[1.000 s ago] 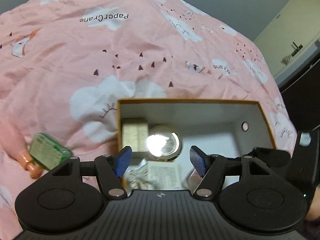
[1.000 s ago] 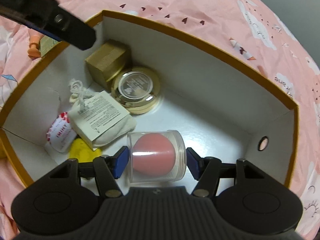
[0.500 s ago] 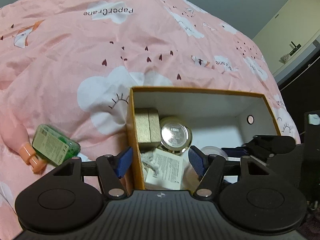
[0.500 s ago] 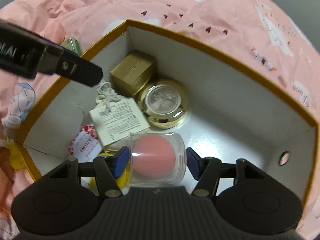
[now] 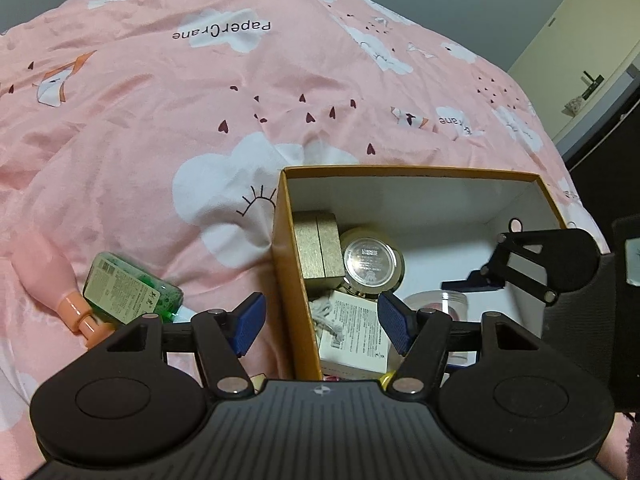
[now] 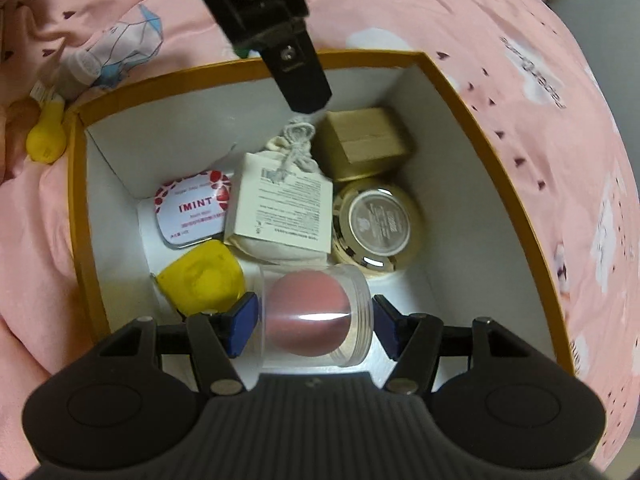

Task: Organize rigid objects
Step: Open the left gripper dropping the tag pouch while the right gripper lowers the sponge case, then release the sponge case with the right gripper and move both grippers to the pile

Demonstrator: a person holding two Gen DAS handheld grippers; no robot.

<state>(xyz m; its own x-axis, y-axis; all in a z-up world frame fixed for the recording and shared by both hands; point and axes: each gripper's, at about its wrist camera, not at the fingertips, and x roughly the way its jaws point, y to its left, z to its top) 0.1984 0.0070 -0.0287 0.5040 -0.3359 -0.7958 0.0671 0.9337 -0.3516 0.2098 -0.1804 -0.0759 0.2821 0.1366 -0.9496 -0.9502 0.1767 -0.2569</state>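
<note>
Two grippers | right gripper [image 6: 314, 326]: fingers clamped on clear jar [image 6: 316, 316], long axis crosswise between pads, hovering inside box [image 6: 492, 152] | left gripper [image 5: 320, 326]: fingers open, empty, straddling box wall | green bottle [image 5: 130, 290]: on bed, left of left fingers, nearer that hand
</note>
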